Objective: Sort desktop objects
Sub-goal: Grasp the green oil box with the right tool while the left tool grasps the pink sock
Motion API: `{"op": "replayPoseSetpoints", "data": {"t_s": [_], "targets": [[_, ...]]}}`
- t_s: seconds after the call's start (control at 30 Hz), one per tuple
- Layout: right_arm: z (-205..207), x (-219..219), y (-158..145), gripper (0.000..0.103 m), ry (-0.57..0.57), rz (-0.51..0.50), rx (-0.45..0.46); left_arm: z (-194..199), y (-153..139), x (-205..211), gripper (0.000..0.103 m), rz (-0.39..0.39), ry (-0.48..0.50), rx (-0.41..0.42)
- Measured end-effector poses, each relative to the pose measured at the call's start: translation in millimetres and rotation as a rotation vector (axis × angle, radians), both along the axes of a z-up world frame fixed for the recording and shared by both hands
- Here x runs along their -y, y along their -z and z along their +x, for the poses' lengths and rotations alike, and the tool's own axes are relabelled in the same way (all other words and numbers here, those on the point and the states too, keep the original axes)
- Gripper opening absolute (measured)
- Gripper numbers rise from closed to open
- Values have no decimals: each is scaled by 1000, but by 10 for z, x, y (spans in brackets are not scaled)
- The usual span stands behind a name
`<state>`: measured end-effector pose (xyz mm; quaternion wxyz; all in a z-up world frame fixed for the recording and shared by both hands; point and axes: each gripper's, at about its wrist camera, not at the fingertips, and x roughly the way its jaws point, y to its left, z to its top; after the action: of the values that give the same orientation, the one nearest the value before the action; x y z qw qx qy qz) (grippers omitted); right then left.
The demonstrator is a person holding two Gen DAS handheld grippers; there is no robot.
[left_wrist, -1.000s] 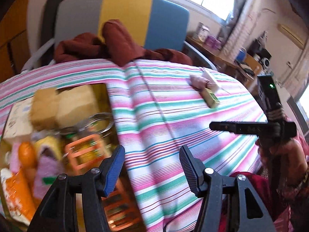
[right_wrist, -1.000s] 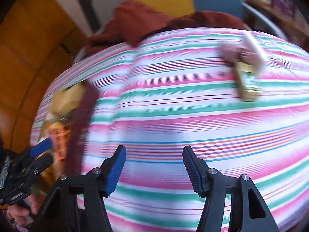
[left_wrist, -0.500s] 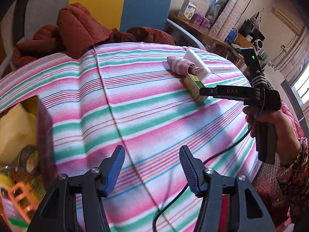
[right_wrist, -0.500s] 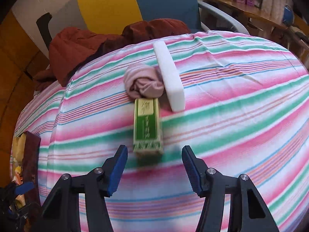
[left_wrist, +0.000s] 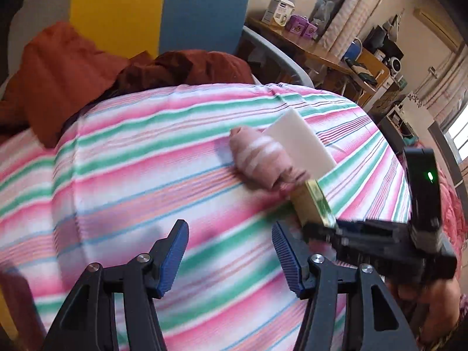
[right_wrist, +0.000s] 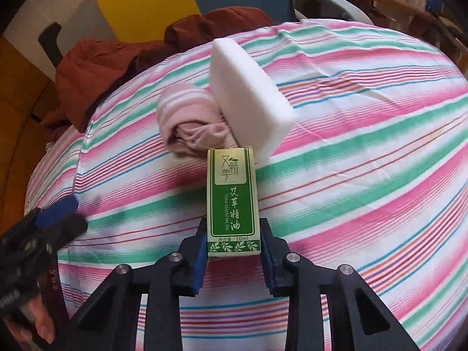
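A green and cream essential-oil box (right_wrist: 232,204) lies on the striped tablecloth (right_wrist: 365,175). My right gripper (right_wrist: 233,251) is shut on the box's near end. The box also shows in the left wrist view (left_wrist: 314,204), with the right gripper (left_wrist: 321,231) on it. A rolled pink sock (right_wrist: 191,122) and a white sponge block (right_wrist: 248,93) lie just beyond the box, touching it. My left gripper (left_wrist: 229,259) is open and empty over the cloth, left of the box; it shows at the left edge of the right wrist view (right_wrist: 58,210).
A rust-red garment (left_wrist: 73,79) is heaped on a chair with a yellow and blue back (left_wrist: 158,8) behind the table. A wooden desk with small boxes (left_wrist: 321,44) stands at the far right. The table edge curves down at right.
My right gripper has moved forward over the box and closed on it. My left gripper has swung right, away from the storage box, toward the sock and sponge.
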<state>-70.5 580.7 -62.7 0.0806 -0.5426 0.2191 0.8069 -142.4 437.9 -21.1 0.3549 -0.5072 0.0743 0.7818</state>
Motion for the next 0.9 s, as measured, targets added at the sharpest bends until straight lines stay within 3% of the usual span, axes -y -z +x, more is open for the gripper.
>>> {"op": "replayPoseSetpoints", "data": {"t_s": [0.17, 0.43, 0.53, 0.63, 0.67, 0.9], "targets": [[-34, -3, 0, 32, -26, 13, 18, -206, 97, -499, 63, -15, 51, 30], [-37, -18, 6, 32, -38, 3, 27, -521, 389, -704, 64, 8, -60, 187], [-55, 6, 8, 32, -43, 12, 28, -528, 494, -713, 64, 15, -66, 195], [-49, -16, 0, 32, -38, 6, 26, -451, 487, -717, 49, -10, -29, 119], [-51, -17, -1, 32, -37, 4, 25, -409, 486, -710, 36, 2, 12, 116], [-49, -56, -19, 32, -45, 16, 18, -321, 509, -335, 25, 57, -8, 167]]}}
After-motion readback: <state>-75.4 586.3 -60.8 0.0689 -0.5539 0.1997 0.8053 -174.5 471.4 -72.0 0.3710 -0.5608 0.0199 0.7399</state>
